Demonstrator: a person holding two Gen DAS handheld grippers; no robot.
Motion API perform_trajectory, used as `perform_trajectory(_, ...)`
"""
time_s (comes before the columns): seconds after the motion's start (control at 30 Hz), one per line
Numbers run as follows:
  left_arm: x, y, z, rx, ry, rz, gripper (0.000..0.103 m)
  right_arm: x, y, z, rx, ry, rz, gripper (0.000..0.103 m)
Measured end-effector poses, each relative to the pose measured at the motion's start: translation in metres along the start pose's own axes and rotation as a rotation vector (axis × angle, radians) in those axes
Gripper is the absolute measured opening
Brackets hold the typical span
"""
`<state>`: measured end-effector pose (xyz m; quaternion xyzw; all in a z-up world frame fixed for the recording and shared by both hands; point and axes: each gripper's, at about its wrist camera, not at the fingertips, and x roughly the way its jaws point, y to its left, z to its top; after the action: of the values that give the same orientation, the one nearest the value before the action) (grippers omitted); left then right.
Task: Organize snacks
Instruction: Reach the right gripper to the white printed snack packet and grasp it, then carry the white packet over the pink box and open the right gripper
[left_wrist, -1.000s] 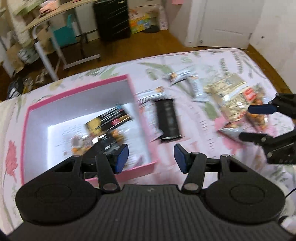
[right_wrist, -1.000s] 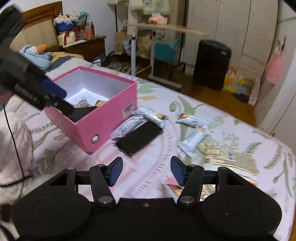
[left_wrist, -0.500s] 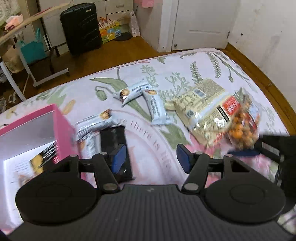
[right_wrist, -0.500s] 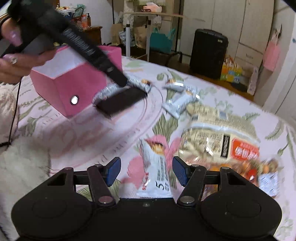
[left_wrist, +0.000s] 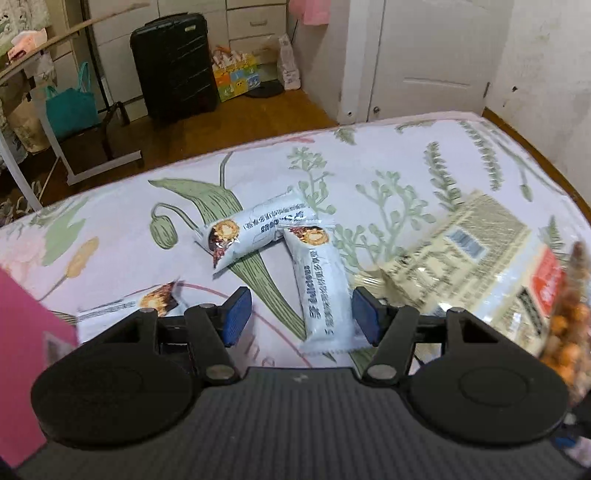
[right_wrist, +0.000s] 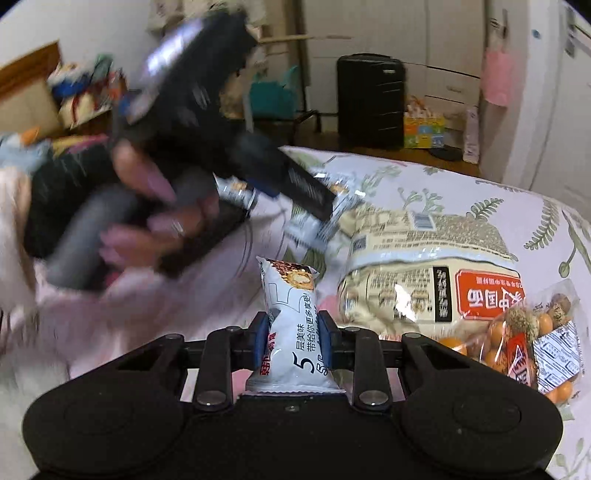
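Observation:
My left gripper (left_wrist: 301, 314) is open, low over the floral bedspread, with a white snack bar (left_wrist: 325, 295) lying between its pads. A second white bar (left_wrist: 258, 230) lies just beyond it, and a third (left_wrist: 129, 304) at the left by the pink box (left_wrist: 22, 354). My right gripper (right_wrist: 291, 338) is shut on another white snack bar (right_wrist: 291, 317), which stands up between the pads. The left gripper also shows in the right wrist view (right_wrist: 295, 184), blurred, with the hand that holds it.
A large cream snack bag (left_wrist: 476, 258) and a clear bag of orange nuts (right_wrist: 524, 339) lie at the right on the bed. A black wrapper lies under the hand (right_wrist: 207, 240). A black suitcase (left_wrist: 173, 62) and a desk frame stand on the floor beyond.
My left gripper swung right from over the pink box to the white bars. My right gripper moved onto a white bar and shut on it.

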<state>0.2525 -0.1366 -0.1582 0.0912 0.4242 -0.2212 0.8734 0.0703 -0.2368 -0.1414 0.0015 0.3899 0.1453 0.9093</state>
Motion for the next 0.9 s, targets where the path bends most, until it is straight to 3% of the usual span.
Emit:
perform_trajectory(0.13,0.012,0.0,0.001,-0.026,-0.012,-0.048,0.06,0.006,-0.001,0.005,0.041,-0.013,-0.022,0.032)
perform_trajectory(0.23,0.014,-0.005,-0.001,-0.017,-0.014,-0.031,0.057,0.012,0.004,0.006,0.034,-0.018,-0.061,0.032)
perform_trajectory(0.3,0.017,-0.007,-0.003,-0.02,0.017,-0.008,0.047,0.015,0.005,0.007,0.04,-0.021,-0.078,0.032)
perform_trajectory(0.33,0.016,-0.007,-0.004,-0.022,0.014,0.001,0.037,0.017,0.005,0.007,0.053,-0.021,-0.081,0.032)
perform_trajectory(0.43,0.01,-0.005,-0.005,-0.031,0.025,-0.003,0.031,0.017,0.003,0.007,0.104,-0.024,-0.085,0.032)
perform_trajectory(0.53,0.0,0.002,-0.01,-0.065,0.035,-0.043,0.03,0.015,0.0,0.007,0.16,-0.013,-0.098,0.032)
perform_trajectory(0.7,-0.02,0.005,-0.027,-0.099,0.059,-0.046,0.03,0.011,-0.007,0.003,0.243,0.018,-0.104,0.032)
perform_trajectory(0.9,-0.049,0.012,-0.054,-0.213,0.122,-0.096,0.03,-0.002,-0.005,-0.004,0.304,0.027,-0.084,0.032)
